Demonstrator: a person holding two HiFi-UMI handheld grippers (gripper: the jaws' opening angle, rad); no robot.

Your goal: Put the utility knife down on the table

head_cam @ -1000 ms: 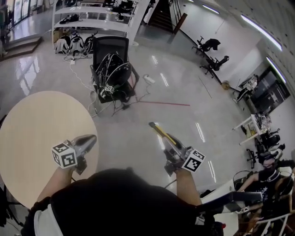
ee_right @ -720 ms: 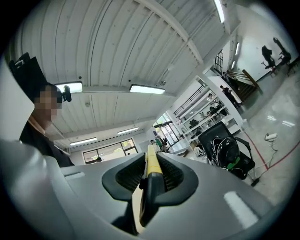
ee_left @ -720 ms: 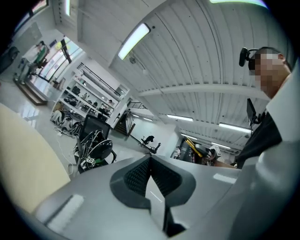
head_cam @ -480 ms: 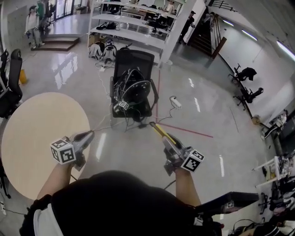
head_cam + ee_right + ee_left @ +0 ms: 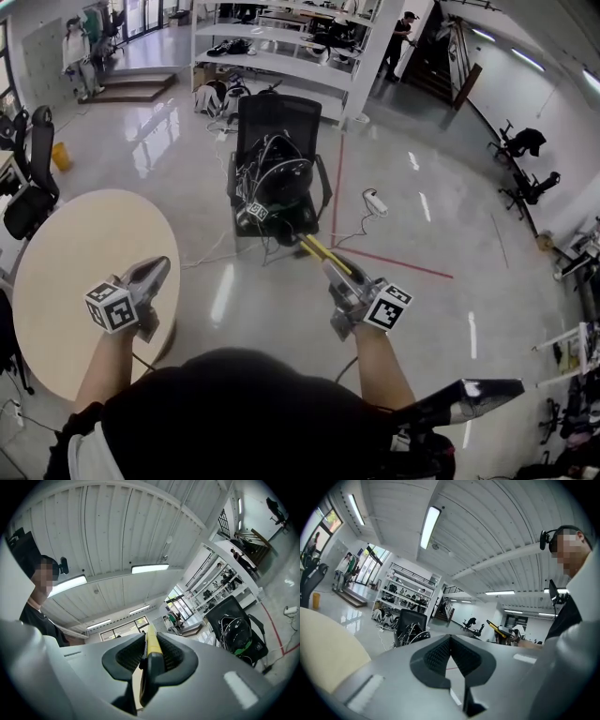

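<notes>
Head view: left gripper (image 5: 155,274) hangs by the right edge of the round desk (image 5: 66,253), its fingers together and empty. Right gripper (image 5: 335,274) is out over the floor (image 5: 441,234), well apart from the desk. The yellow knife (image 5: 322,249) sticks out ahead of its fingers toward a black chair (image 5: 277,117) heaped with cables. The knife is up in the air, not on the desk.

Left gripper view: the fingers meet at their tips with nothing between them. The desk edge shows at lower left, the chair lies beyond, and the knife is small in the distance at right.

Right gripper view: the fingers press on the knife from both sides. Its yellow body runs between the pads with the dark end nearest the camera. The chair stands at right.
</notes>
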